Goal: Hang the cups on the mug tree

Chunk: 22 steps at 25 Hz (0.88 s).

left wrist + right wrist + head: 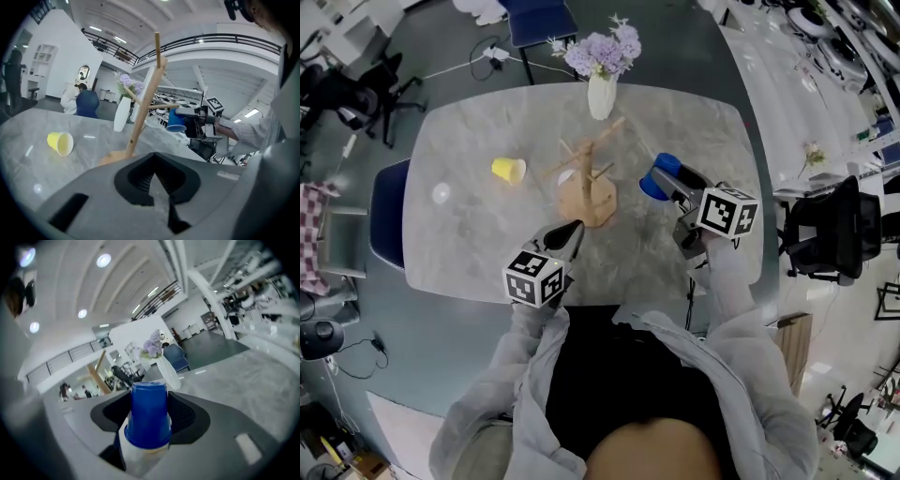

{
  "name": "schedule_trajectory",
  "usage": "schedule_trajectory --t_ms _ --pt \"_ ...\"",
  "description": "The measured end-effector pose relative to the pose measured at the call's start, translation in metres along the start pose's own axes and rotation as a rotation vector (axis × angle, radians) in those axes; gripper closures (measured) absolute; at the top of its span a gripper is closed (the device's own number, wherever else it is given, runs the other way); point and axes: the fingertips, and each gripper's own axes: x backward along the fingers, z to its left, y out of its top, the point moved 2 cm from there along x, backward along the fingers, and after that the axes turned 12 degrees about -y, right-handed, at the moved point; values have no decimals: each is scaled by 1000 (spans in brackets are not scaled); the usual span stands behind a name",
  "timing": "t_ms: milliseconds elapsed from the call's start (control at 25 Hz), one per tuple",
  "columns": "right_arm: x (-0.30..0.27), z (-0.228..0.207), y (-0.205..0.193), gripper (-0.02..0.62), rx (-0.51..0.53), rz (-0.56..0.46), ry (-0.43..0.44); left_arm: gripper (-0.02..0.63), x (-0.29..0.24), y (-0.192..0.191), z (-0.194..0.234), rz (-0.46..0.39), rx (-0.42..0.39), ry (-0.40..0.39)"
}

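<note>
Grey marbled table [459,253] spreads beneath both tools, and we log it first. The wooden mug tree [587,184] stands upright on its round base, just ahead of the left gripper [569,234] and a little to that tool's right. As the head view shows it, the tree lies to the left of the right gripper [673,186], near but not touching. Its pegs carry no cup. A white vase [601,94] with pale purple flowers stands past the tree, farther out from both tools. The left gripper has its jaws drawn together at the tips with nothing between them, and it hovers over the near edge of the table. The right gripper is clamped on the blue cup [149,414], one pad pressing each side wall. The cup's closed bottom points away from that tool. From the left gripper view the blue cup hangs clear of the table, off to the right of the tree's trunk. The yellow cup [508,170] lies on its side, ahead and left of the left gripper, apart from the tree.
</note>
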Motion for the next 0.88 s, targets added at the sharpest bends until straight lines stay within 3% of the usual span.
schedule_trajectory --t_ms 120,240,600,880 --pt "-6 9 16 331 -249 -99 83 600 0 2 3 -6 1 11" --pt "-16 11 22 331 -375 -160 116 600 1 2 8 -9 7 27" --pt "-58 6 20 336 -455 -200 132 600 2 -1 20 -12 31 72" --pt "-88 13 -13 337 -508 -135 141 600 16 -9 30 -4 53 114"
